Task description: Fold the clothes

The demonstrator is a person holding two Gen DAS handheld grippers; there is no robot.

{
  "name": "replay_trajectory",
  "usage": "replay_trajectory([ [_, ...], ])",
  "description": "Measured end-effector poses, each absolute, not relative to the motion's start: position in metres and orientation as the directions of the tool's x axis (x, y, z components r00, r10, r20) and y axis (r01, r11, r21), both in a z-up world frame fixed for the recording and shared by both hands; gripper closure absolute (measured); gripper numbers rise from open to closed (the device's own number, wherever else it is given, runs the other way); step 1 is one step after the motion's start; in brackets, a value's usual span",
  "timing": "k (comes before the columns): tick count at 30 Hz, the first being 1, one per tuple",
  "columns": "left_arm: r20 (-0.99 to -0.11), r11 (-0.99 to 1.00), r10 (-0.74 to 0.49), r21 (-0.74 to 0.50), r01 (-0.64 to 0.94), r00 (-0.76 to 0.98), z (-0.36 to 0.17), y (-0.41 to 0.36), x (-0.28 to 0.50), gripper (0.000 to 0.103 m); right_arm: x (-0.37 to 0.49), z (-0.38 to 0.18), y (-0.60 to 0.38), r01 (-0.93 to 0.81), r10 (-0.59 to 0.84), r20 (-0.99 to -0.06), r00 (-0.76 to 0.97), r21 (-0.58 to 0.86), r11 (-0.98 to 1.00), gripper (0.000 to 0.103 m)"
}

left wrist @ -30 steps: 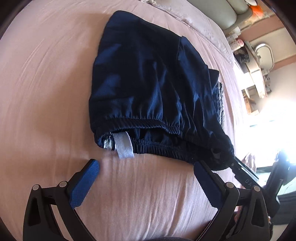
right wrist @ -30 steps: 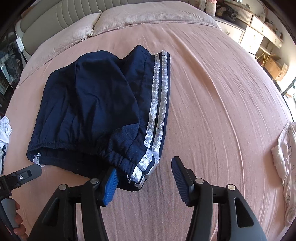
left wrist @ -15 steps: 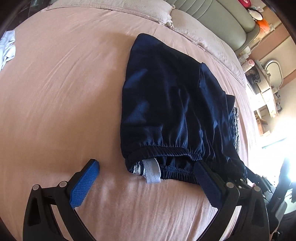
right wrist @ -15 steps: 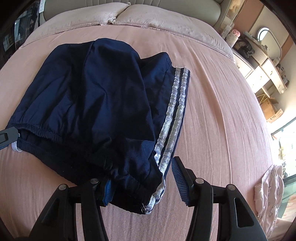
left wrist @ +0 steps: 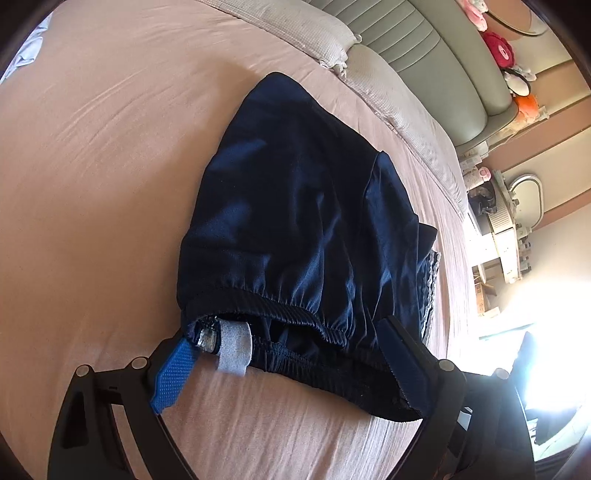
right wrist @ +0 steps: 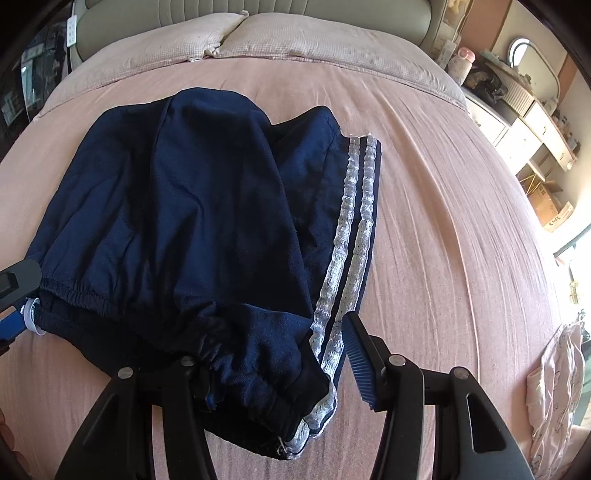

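Navy shorts (left wrist: 303, 221) with two silver side stripes (right wrist: 354, 229) lie folded on the pink bed sheet (left wrist: 92, 184), waistband toward me. My left gripper (left wrist: 288, 365) straddles the waistband end that carries a pale label (left wrist: 234, 347). Its jaws are closing, the left pad (left wrist: 173, 373) just beside the cloth's corner. My right gripper (right wrist: 280, 354) is open around the striped waistband corner; its right pad (right wrist: 358, 362) stands beside the stripes and cloth covers its left finger. The left gripper also shows at the right wrist view's left edge (right wrist: 14, 280).
Two pillows (right wrist: 258, 33) and a padded headboard (left wrist: 424, 48) lie beyond the shorts. A pale patterned garment (right wrist: 554, 387) sits at the bed's right edge, another light cloth (left wrist: 29, 55) at the far left. Drawers and shelves (right wrist: 517, 122) stand right of the bed.
Both grippers have come forward onto the shorts' waistband. The left jaws have narrowed around the label end. The right gripper's left finger is now hidden by the cloth.
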State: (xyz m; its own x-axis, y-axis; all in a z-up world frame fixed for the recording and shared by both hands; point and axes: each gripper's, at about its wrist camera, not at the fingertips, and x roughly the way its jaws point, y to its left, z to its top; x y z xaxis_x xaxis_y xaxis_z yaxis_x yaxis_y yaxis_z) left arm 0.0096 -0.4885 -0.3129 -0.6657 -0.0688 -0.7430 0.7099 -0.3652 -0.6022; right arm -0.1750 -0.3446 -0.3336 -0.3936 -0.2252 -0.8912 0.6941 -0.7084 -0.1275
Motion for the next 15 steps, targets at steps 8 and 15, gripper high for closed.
replay_trajectory([
  [8, -0.735, -0.244, -0.096, -0.636, 0.732, -0.671, -0.323, -0.493, 0.030, 0.049, -0.191, -0.329, -0.335, 0.649, -0.277, -0.889, -0.364, -0.029, -0.760, 0.069],
  [15, -0.792, -0.256, -0.135, -0.552, 0.793, -0.595, -0.321, -0.490, 0.026, 0.077, -0.198, -0.321, -0.324, 0.617, -0.331, -0.869, -0.368, 0.038, -0.786, 0.085],
])
